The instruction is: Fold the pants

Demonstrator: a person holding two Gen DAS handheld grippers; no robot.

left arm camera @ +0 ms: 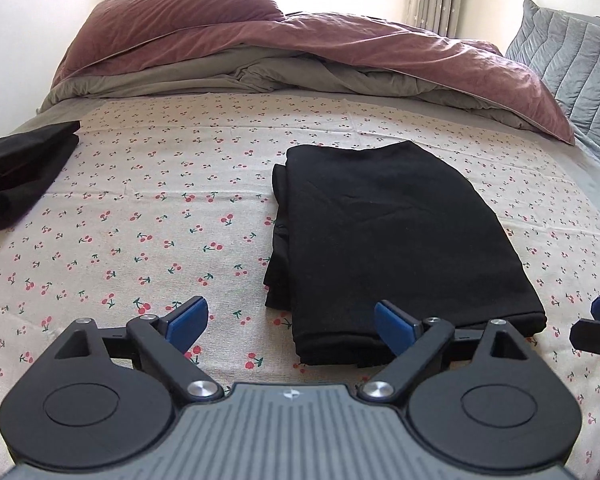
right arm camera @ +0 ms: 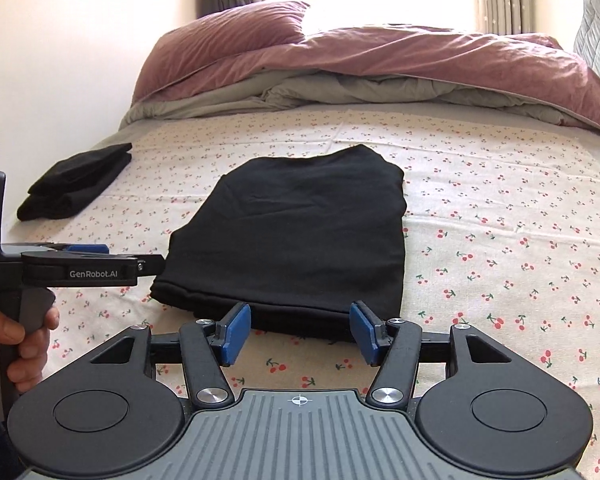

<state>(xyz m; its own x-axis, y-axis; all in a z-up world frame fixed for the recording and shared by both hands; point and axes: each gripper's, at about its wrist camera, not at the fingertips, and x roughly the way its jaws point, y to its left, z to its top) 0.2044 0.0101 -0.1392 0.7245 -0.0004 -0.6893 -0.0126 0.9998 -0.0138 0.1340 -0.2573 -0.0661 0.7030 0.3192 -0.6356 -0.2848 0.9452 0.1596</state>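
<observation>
Black pants (left arm camera: pixel 396 236): folded into a thick, roughly rectangular stack, several layers showing along the left edge, top face smooth with faint creases. Lying flat on cherry-print bed sheet (left arm camera: pixel 140 208), mid-bed, in front of heaped mauve duvet (left arm camera: pixel 340 48). Second folded black garment (right arm camera: pixel 76 184) well apart at left. Left claw (left arm camera: pixel 292 326): spread wide, empty, near stack's front edge. Right claw (right arm camera: pixel 300 332): parted, nothing clamped, just before the front fold.
</observation>
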